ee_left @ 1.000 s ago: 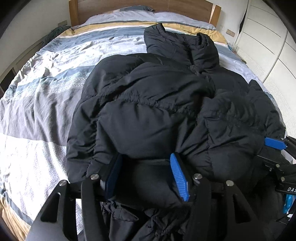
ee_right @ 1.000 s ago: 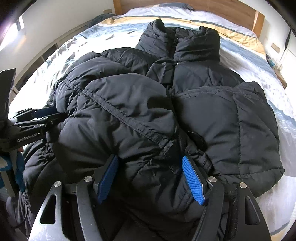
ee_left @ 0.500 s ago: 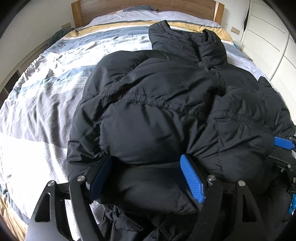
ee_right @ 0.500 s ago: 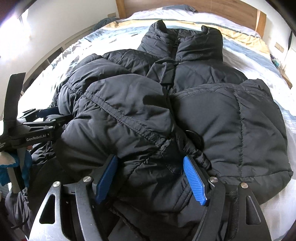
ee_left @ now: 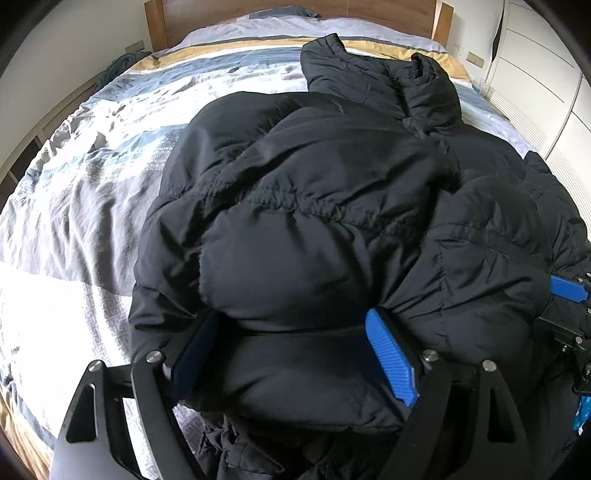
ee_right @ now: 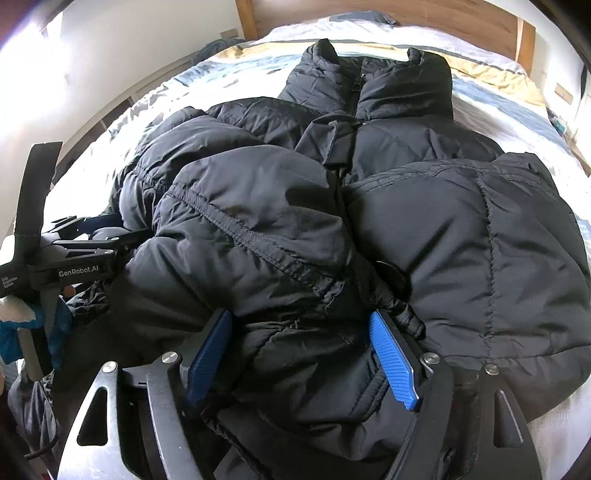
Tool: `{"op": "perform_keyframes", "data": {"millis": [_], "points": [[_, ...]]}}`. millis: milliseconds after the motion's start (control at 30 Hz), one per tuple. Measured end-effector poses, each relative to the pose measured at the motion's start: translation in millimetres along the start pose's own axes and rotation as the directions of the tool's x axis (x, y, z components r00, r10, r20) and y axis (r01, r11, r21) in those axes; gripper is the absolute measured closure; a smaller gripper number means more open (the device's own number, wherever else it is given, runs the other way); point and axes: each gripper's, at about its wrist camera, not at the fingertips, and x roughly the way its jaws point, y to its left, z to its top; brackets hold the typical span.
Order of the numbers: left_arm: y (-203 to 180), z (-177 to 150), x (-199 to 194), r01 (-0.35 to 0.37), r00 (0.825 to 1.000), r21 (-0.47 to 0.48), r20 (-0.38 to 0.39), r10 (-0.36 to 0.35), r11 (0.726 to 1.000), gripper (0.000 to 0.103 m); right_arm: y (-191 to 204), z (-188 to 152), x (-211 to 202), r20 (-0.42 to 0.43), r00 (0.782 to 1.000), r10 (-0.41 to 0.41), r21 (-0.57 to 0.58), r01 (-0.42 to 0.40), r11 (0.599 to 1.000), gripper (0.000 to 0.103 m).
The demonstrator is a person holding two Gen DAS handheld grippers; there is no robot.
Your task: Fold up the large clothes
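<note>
From the left wrist we look along our left gripper (ee_left: 291, 354) at the black puffer jacket (ee_left: 332, 206), which lies on the striped duvet (ee_left: 92, 177) with its collar (ee_left: 384, 77) toward the wooden headboard (ee_left: 295, 7). The jaws stand wide apart with a thick bulge of the jacket's near edge between them; the blue pad (ee_left: 391, 362) on one side touches the fabric, yet we judge this as fingers spread around the bulk, not clamped on it. The tip of the other tool shows at the far right edge, against the jacket.

From the right wrist, our right gripper (ee_right: 303, 354) sits the same way: jaws spread, a fat fold of the jacket's lower part between the blue pads (ee_right: 393, 363), no pinch that we can see. The sleeves appear already laid over the chest, meeting near the zip (ee_right: 352, 96). The left tool, marked GenRobot.AI, shows at the left edge, its fingers pushed in against the jacket's side.

We judge the step in hand to be taking hold of the lower edge to bring it up toward the collar. To do it well we should close both grippers on all the layers at once, lift evenly, keep the sleeves from sliding off, and expect the padding to spring back, so press the fold down
</note>
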Motion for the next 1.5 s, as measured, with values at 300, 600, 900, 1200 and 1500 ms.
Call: {"op": "perform_keyframes", "data": {"millis": [300,600,900,1200,1500], "points": [[-1,7,3,-0.004,0.999,0.011,-0.049,0.005,1.0,0.02,-7,3,-10,-0.027,0.999,0.031,-0.008,-0.031,0.999,0.027],[0,20,9,-0.012,0.991,0.022,-0.133,0.015,1.0,0.016,-32,15,-35,-0.034,0.999,0.001,0.001,-0.001,1.0,0.027],[-1,36,4,-0.035,0.979,0.013,-0.203,0.037,0.999,0.016,-86,38,-67,0.04,0.997,-0.064,0.097,0.06,0.993,0.027],[38,74,-51,-0.001,0.995,-0.081,-0.103,-0.007,0.997,0.016,-142,62,-63,0.079,0.988,-0.131,0.155,0.117,0.981,0.027],[75,212,7,0.274,0.961,-0.226,0.036,-0.273,0.935,0.016,-206,165,-30,0.197,0.977,-0.087,0.239,0.038,0.97,0.027]]}}
